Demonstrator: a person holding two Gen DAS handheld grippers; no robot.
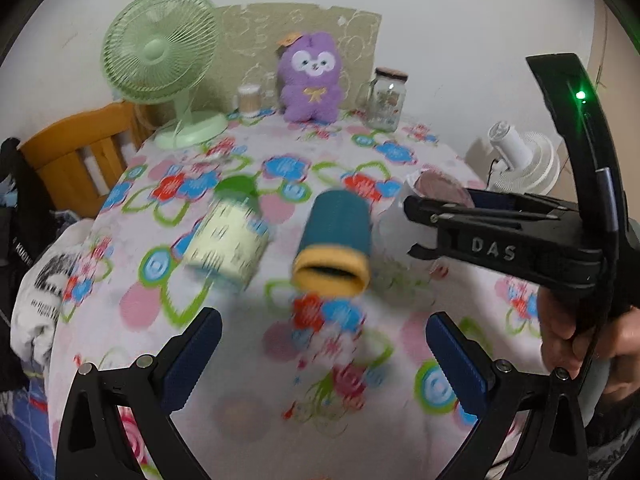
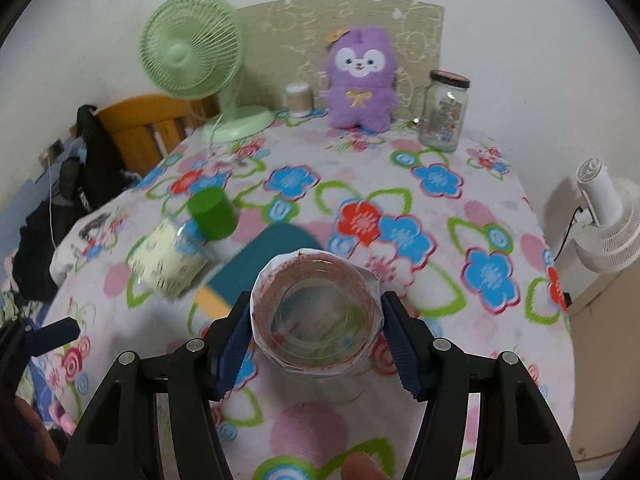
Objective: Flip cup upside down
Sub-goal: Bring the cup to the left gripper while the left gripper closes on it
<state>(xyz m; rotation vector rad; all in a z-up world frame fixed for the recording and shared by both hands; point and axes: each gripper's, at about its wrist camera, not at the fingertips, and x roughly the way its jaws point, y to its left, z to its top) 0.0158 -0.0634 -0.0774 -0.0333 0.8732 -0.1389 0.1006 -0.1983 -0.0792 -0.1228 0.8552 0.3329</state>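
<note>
My right gripper (image 2: 318, 332) is shut on a clear cup with a pink rim (image 2: 318, 316); I look straight into its mouth, held above the flowered tablecloth (image 2: 440, 184). In the left wrist view this gripper (image 1: 416, 216) comes in from the right with the cup (image 1: 434, 188) between its fingers. My left gripper (image 1: 324, 344) is open and empty, low over the cloth. A teal cup with a yellow rim (image 1: 334, 246) lies on its side ahead of it, mouth toward me; it also shows in the right wrist view (image 2: 260, 264).
A cream bottle with a green cap (image 1: 230, 236) lies on its side left of the teal cup. At the back stand a green fan (image 1: 160, 52), a purple plush (image 1: 312, 76), a glass jar (image 1: 386, 98) and a small container (image 1: 249, 99). A wooden chair (image 1: 76, 148) is left, a white fan (image 1: 520, 156) right.
</note>
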